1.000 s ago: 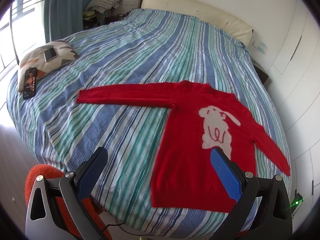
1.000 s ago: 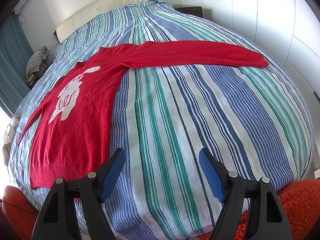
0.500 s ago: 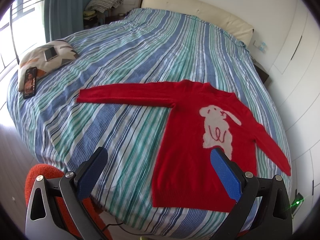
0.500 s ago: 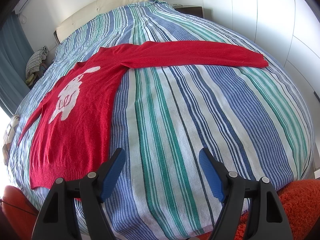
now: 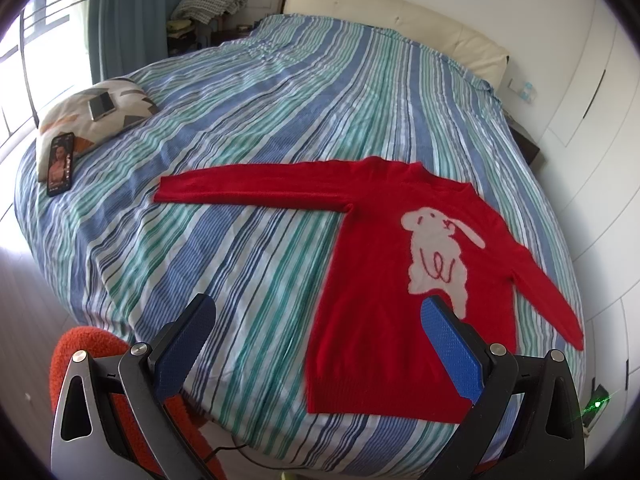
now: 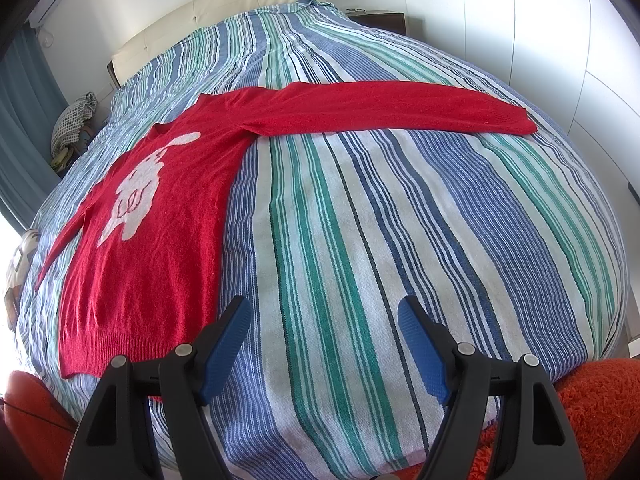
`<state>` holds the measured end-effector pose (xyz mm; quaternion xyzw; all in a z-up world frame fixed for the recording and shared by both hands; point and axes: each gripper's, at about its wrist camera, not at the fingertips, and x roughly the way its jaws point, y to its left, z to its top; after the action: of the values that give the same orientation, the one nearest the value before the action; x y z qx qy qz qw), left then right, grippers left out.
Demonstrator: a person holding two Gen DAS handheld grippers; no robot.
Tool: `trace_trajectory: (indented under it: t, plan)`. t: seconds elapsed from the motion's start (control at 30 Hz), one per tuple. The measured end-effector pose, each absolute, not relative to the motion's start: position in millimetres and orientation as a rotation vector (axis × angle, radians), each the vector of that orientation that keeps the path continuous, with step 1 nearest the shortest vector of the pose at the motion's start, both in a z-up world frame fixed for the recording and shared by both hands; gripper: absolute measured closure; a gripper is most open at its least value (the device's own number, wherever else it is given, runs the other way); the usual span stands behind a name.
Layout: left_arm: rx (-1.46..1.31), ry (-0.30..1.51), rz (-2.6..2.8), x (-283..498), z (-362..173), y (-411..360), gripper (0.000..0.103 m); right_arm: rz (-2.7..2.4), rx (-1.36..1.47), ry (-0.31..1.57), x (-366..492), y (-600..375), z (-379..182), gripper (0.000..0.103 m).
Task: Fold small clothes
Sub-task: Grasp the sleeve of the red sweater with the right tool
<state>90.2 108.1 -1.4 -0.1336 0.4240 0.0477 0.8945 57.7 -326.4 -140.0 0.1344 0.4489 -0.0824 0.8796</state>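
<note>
Sweater (image 5: 376, 292) looks like soft, light, probably limp knit; your left gripper (image 5: 316, 344) and right gripper (image 6: 324, 344) hang released, so pinch a sleeve cuff (image 6: 516, 120).

This is a bedroom in a home: a wide bed (image 5: 280, 128) under a blue, green and white striped cover fills both views, with a cream padded headboard (image 5: 400, 12) at twelve o'clock in the left wrist view. At ten o'clock teal curtains (image 5: 132, 16) hang beside a bright window, and a patterned pillow (image 5: 116, 114) with a phone (image 5: 61, 163) lies at nine o'clock. White wardrobe panels (image 6: 560, 40) line the wall at two o'clock in the right wrist view.
</note>
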Motion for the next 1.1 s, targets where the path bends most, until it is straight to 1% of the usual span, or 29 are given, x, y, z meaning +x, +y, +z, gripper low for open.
trace_trajectory:
  t: [0.4, 0.53, 0.6, 0.67, 0.8, 0.83, 1.0, 1.1]
  plan:
    - [-0.276, 0.881, 0.097, 89.6, -3.0, 108.6, 0.000, -0.171, 0.279, 0.938, 57.4, -325.4, -140.7, 0.028]
    - [-0.260, 0.858, 0.109, 90.8, -12.4, 117.2, 0.000, -0.162, 0.306, 0.945, 58.6, -328.7, -140.8, 0.028]
    - [-0.226, 0.822, 0.158, 93.4, -24.1, 127.1, 0.000, -0.131, 0.405, 0.922, 58.5, -344.2, -134.7, 0.028]
    - [-0.177, 0.812, 0.215, 97.2, -39.5, 134.7, 0.000, -0.148, 0.551, 0.847, 55.8, -379.0, -124.1, 0.028]
    - [-0.115, 0.870, 0.259, 104.7, -75.1, 143.7, 0.001, -0.261, 0.727, 0.749, 56.4, -457.6, -112.3, 0.026]
    - [-0.118, 0.877, 0.256, 103.6, -82.5, 146.0, 0.001, -0.285, 0.778, 0.738, 58.0, -478.3, -112.7, 0.023]
    - [-0.107, 0.893, 0.249, 96.4, -103.2, 148.8, 0.001, -0.256, 1.060, 0.670, 78.1, -555.6, -125.4, 0.023]
    - [-0.088, 0.910, 0.264, 100.1, -108.8, 148.0, 0.001, -0.250, 1.133, 0.676, 95.8, -578.4, -137.4, 0.023]
